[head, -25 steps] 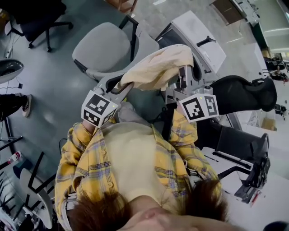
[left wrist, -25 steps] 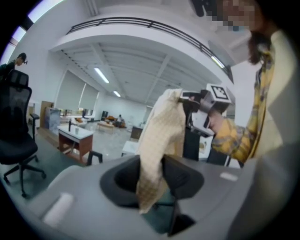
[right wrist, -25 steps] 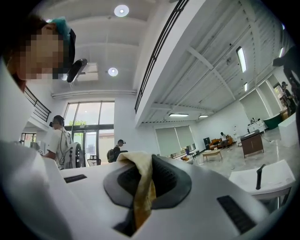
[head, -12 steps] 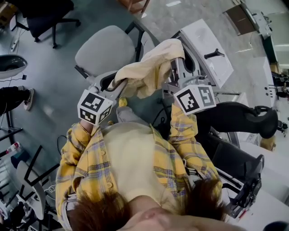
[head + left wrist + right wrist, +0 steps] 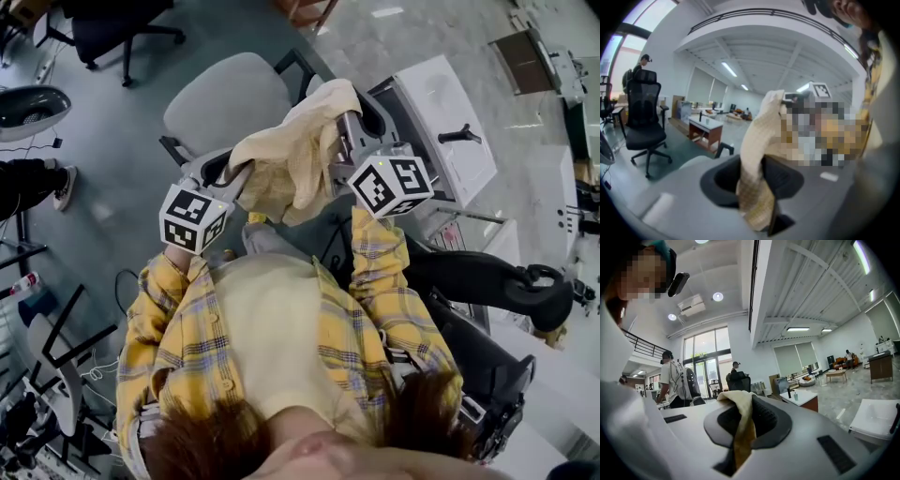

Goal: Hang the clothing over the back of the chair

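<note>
A cream waffle-knit garment point(image 5: 286, 159) hangs bunched between my two grippers, above the grey chair point(image 5: 225, 98). My left gripper point(image 5: 236, 176) is shut on one edge of it, its marker cube low on the left. My right gripper point(image 5: 339, 142) is shut on the other edge, at the upper right. In the left gripper view the garment point(image 5: 757, 140) rises out of the jaws of the left gripper point(image 5: 758, 206) and drapes toward the right gripper. In the right gripper view a fold of the garment point(image 5: 740, 413) runs through the closed jaws of the right gripper point(image 5: 739, 441). The chair's back is hidden under the cloth.
A white cabinet point(image 5: 441, 103) stands right of the grey chair, and a black office chair point(image 5: 487, 281) is at my right side. Another black chair point(image 5: 644, 122) and a wooden table point(image 5: 705, 129) stand farther off. People point(image 5: 675, 380) stand by the windows.
Both grippers moved with the garment toward the grey chair, the right one farther. They are now closer together, and the cloth sags in a deeper bunch between them.
</note>
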### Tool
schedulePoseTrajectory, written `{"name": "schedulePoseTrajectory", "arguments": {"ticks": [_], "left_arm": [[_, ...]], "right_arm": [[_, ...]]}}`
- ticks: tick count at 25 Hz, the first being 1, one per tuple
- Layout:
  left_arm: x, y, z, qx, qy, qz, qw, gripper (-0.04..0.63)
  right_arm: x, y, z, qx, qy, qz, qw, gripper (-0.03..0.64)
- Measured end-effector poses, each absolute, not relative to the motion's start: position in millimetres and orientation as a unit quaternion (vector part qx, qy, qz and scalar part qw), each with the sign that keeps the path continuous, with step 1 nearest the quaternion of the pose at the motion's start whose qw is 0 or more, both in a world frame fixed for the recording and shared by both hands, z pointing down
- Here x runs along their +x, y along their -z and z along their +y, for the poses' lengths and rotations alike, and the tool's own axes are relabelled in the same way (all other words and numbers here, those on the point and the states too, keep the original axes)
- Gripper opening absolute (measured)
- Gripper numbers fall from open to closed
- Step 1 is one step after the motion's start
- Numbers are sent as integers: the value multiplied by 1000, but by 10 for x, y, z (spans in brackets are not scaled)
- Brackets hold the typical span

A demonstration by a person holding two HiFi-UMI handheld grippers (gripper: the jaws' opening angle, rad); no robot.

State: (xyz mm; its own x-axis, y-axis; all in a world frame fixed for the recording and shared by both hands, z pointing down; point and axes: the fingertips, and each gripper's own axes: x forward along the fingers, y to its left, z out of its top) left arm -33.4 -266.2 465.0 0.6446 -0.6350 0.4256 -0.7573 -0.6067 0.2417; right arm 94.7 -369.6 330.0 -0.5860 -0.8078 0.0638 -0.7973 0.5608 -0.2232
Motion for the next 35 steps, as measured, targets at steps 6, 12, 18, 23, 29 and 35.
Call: {"name": "schedulePoseTrajectory", "arguments": {"ticks": [6,12,18,23,29,35], "left_arm": [[-427,-4827,-2798,868,-162,-414,220,140],[-453,-5063,-2892,858,-193,-416,230,140],[-440,-5260,-2938,853,-213,-411,241,140],[-440,-5342,-2964,849,-226,-408,247,140],[-430,-5428,-2986,847,-234,-407,249,140],[-434,-5484,-2974,849,-237,-401,249,140]], "right_arm": [[867,-3628,-3896,-429,132,893,-20,25],[785,-4206,-3969,-391,101,899,-167,25],[850,-4666,-3978,-371,94,890,-249,25],[851,-4962,-3864,-307,81,885,-341,26],[896,-5188,-3726,-263,76,871,-409,129],[981,-5341,-3594,-244,70,855,-453,173]]}}
